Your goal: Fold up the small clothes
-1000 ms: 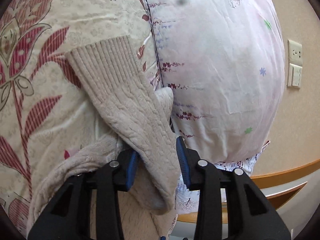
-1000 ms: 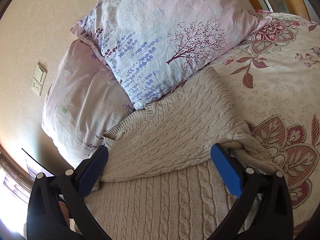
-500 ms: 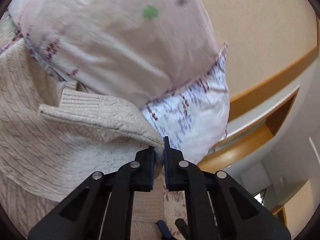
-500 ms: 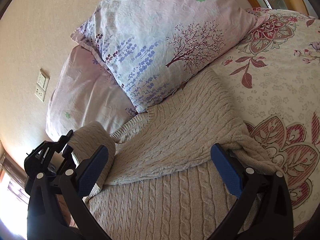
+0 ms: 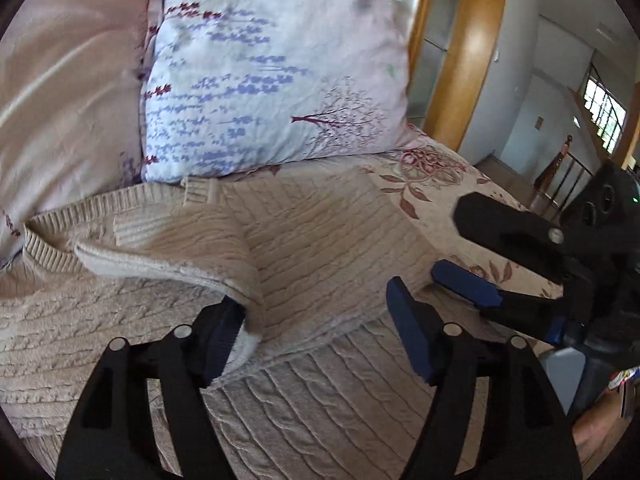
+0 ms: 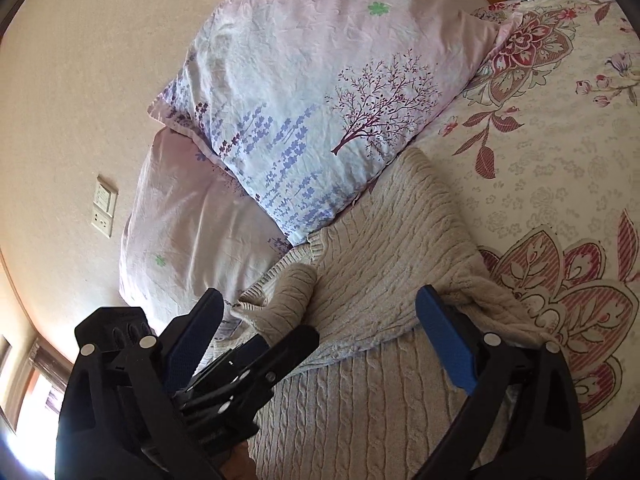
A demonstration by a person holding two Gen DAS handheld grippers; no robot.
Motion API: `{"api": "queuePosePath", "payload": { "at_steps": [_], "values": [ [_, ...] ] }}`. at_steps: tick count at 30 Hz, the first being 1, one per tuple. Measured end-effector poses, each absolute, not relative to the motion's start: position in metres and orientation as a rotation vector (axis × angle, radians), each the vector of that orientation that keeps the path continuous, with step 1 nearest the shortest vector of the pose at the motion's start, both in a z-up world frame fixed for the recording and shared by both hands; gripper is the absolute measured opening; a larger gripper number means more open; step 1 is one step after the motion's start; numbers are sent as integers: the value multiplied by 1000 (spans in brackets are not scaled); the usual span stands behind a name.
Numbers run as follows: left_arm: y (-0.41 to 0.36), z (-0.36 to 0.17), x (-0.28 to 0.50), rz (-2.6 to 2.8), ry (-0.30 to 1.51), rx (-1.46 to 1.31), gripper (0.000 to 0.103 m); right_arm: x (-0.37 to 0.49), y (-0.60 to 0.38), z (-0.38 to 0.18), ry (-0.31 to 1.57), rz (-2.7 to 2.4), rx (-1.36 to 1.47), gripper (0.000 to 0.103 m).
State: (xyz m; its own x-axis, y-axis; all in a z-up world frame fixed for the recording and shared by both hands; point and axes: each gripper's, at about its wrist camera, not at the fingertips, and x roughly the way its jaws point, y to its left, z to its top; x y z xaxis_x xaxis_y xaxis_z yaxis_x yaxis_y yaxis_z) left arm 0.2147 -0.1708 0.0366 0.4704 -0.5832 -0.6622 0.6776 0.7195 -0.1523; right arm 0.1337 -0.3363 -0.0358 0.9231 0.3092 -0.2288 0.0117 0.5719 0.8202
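A beige cable-knit sweater point(image 5: 328, 236) point(image 6: 400, 240) lies on the bed below the pillows, its lower part folded up. One sleeve point(image 5: 188, 248) point(image 6: 292, 292) is laid across its chest. My left gripper point(image 5: 316, 336) point(image 6: 286, 340) hovers low over the sweater with its jaws opening; the sleeve's end still drapes against the left pad point(image 5: 220, 332) but is not pinched. My right gripper point(image 6: 320, 340) point(image 5: 448, 240) stands wide over the sweater's right side, its jaws closing slightly, with only flat knit below and nothing pressed between the pads.
A lavender-print pillow point(image 5: 272, 72) point(image 6: 320, 100) and a pink pillow point(image 5: 60, 80) point(image 6: 192, 220) lean right behind the sweater. The floral bedspread point(image 6: 540, 160) point(image 5: 432, 184) stretches to the right. A wall socket point(image 6: 104, 212) and a wooden frame point(image 5: 460, 40) lie beyond.
My left gripper swung over the sweater with the sleeve pinched, rolled upright, laid the sleeve across the chest and opened. It now shows in the right wrist view. The right gripper barely moved.
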Motion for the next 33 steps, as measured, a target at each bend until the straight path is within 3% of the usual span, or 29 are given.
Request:
{"api": "queuePosePath", "payload": {
  "at_steps": [2, 15, 18, 19, 25, 27, 29, 33],
  "values": [
    [-161, 43, 213, -842, 751, 92, 82, 131, -339, -35, 378, 177, 962, 92],
    [-199, 60, 230, -858, 785, -23, 88, 96, -375, -13, 323, 98, 997, 91],
    [-187, 65, 227, -881, 775, -78, 88, 97, -375, -8, 352, 110, 979, 87],
    [-179, 67, 226, -872, 768, -83, 88, 99, -374, -6, 371, 121, 970, 81],
    [-65, 81, 233, -686, 763, -100, 88, 135, -358, 4, 569, 186, 837, 55],
    [-12, 83, 243, -575, 779, -131, 83, 150, -354, 6, 618, 164, 763, 50],
    [44, 83, 252, -442, 789, -172, 72, 164, -352, 2, 664, 134, 712, 48],
    [122, 67, 269, -275, 855, -276, 62, 187, -350, -13, 750, 99, 677, 46]
  ]
}}
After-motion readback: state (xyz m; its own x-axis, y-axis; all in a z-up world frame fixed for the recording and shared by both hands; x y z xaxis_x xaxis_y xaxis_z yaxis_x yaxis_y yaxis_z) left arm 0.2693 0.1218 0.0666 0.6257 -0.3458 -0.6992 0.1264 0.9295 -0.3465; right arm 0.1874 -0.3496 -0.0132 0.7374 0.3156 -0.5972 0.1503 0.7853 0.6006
